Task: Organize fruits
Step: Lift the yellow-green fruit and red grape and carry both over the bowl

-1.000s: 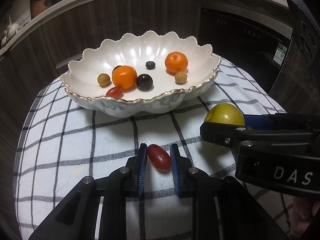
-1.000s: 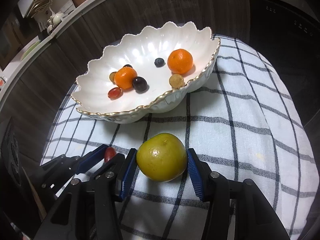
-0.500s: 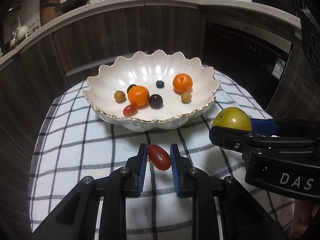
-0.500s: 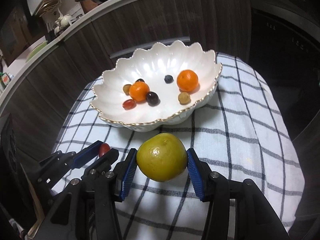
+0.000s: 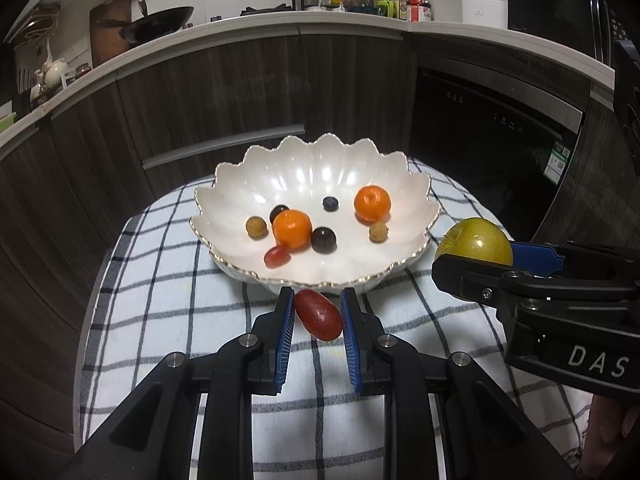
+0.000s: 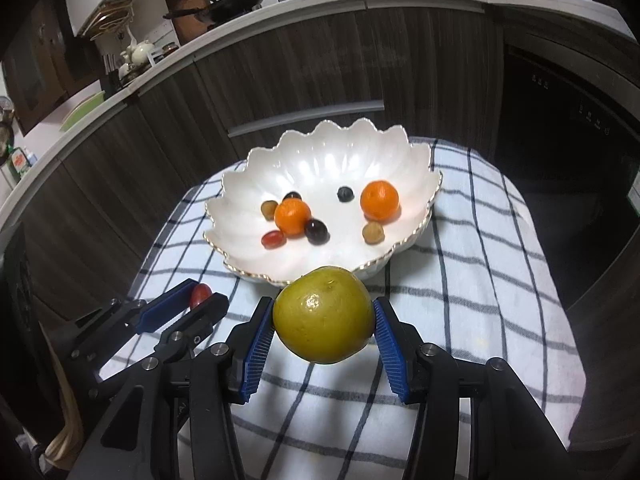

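— Any room near the white scalloped gold-rimmed bowl (image 5: 412,184)?
— Bare checked cloth (image 5: 168,312) on its near side; my grippers hang above it.
— Grips?
— My left gripper (image 5: 316,314) pinches the red oval grape (image 5: 319,314) — my right gripper (image 6: 324,320) clamps the round yellow-green fruit (image 6: 323,315).

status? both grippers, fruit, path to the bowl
Left gripper shut on red grape tomato. Right gripper shut on green apple. Both short of the white bowl; nothing between.
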`<action>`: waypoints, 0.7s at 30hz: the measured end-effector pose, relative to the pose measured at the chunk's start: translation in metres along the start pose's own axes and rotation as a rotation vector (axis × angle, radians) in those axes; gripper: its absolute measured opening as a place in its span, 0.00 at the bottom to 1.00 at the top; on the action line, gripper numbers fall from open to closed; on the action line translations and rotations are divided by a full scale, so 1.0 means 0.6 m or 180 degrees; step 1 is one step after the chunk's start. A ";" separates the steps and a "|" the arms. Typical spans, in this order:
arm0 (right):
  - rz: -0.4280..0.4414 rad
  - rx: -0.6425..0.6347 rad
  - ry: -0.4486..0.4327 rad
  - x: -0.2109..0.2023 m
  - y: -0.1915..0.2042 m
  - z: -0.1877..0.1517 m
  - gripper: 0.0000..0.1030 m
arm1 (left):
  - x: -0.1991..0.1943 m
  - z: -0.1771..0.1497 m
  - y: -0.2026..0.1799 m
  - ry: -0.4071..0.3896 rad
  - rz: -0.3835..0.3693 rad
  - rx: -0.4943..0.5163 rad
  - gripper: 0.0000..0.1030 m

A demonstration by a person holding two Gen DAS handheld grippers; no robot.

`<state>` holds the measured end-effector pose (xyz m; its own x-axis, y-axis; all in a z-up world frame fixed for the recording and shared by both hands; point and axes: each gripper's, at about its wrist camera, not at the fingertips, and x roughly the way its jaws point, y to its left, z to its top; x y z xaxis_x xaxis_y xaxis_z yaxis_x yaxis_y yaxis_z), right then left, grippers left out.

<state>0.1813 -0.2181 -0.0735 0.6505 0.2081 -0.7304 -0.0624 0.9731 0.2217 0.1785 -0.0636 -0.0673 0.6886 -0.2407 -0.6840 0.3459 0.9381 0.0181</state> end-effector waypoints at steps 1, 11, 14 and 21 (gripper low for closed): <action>0.0000 -0.0002 -0.0010 -0.001 0.000 0.003 0.49 | 0.000 0.002 0.000 -0.0006 0.0002 0.0000 0.23; -0.0006 -0.0007 -0.0102 0.000 0.004 0.040 0.49 | 0.006 0.033 0.019 -0.0065 0.0029 -0.0034 0.23; -0.0009 0.0004 -0.0115 0.004 0.006 0.052 0.49 | 0.013 0.042 0.027 -0.0068 0.0036 -0.0039 0.23; -0.0022 0.0046 -0.0084 0.028 0.006 0.075 0.49 | 0.037 0.060 0.044 -0.0052 0.0057 -0.0057 0.23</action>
<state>0.2259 -0.2157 -0.0558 0.6706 0.1985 -0.7148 -0.0469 0.9730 0.2262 0.2259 -0.0529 -0.0555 0.7050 -0.2277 -0.6716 0.3221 0.9465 0.0172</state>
